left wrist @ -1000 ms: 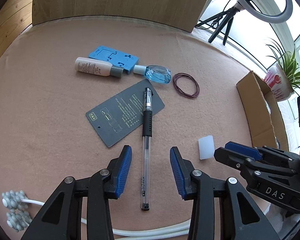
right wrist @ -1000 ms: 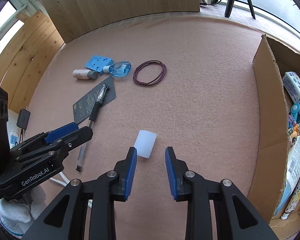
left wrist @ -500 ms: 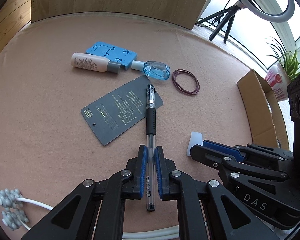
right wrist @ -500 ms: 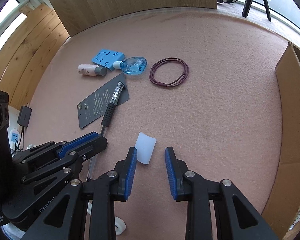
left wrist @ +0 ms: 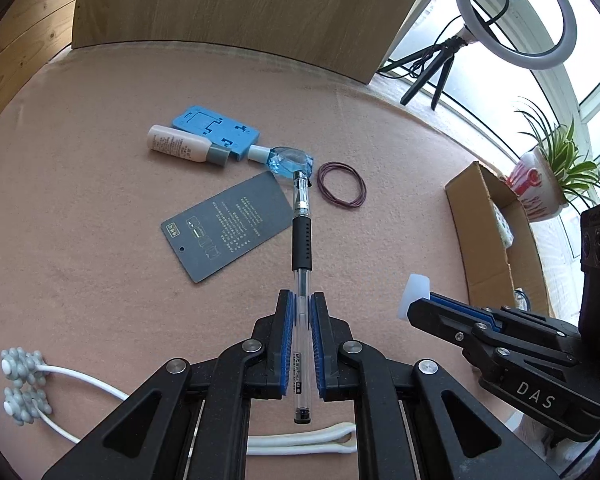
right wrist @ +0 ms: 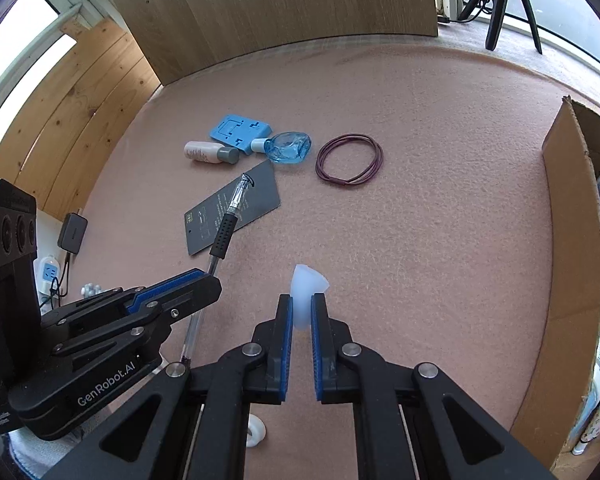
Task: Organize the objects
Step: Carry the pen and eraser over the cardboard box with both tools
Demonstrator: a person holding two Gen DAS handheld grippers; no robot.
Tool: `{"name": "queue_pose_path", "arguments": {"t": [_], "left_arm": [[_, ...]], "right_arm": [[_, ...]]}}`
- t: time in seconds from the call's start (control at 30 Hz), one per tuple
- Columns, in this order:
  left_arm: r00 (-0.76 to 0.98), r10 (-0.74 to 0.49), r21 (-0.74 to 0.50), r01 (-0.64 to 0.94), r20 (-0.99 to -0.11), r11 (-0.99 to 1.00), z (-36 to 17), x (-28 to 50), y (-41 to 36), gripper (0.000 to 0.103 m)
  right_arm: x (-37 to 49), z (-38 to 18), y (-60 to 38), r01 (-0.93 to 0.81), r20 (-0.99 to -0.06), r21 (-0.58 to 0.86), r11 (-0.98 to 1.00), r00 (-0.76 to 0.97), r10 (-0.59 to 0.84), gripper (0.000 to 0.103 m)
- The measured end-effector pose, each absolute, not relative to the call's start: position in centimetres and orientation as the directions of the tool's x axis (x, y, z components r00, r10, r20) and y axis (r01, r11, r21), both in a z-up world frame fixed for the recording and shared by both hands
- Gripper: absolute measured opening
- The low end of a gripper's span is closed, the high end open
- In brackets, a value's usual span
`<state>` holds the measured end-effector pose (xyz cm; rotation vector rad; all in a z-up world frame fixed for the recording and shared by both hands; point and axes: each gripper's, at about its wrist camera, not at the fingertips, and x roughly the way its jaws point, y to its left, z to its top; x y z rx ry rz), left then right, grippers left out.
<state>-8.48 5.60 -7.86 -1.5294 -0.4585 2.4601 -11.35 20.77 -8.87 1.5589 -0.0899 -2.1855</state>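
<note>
My left gripper (left wrist: 301, 300) is shut on a clear pen (left wrist: 302, 240) with a black grip and holds it lifted above the pink mat; the pen also shows in the right wrist view (right wrist: 224, 232). My right gripper (right wrist: 301, 304) is shut on a small white translucent cap (right wrist: 306, 292), also seen in the left wrist view (left wrist: 414, 294). A dark grey card (left wrist: 228, 224), a blue phone stand (left wrist: 216, 130), a small beige bottle (left wrist: 184, 150), a blue glass bottle (left wrist: 288, 158) and a maroon hair-tie loop (left wrist: 342, 190) lie on the mat.
An open cardboard box (right wrist: 572, 264) with several items inside stands at the right. A wooden board (left wrist: 236, 12) stands at the back. A ring light on a tripod (left wrist: 512, 12) and a potted plant (left wrist: 548, 176) are by the window. White cables (left wrist: 60, 376) lie near the front edge.
Both grippers closed: the left on the pen, the right on the white cap. Both objects are now lifted off the mat, and the pen no longer rests on the grey card.
</note>
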Motion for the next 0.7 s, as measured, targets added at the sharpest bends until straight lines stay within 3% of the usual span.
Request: {"name": "queue_pose_path", "arguments": {"t": [0.37, 0.7], "left_arm": [[-0.456, 0.424, -0.399, -0.157, -0.782, -0.904, -3.7, -10.5, 14.4, 0.009], [-0.417, 0.482, -0.401, -0.271, -0.771, -0.875, -2.7, -12.5, 24.0, 0.009]], "right_arm": [[-9.7, -3.8, 30.1, 0.213, -0.835, 0.324, -0.922, -0.394, -0.384, 0.008], [-9.1, -3.1, 37.4, 0.102, -0.834, 0.292, -0.951, -0.459, -0.305, 0.008]]}}
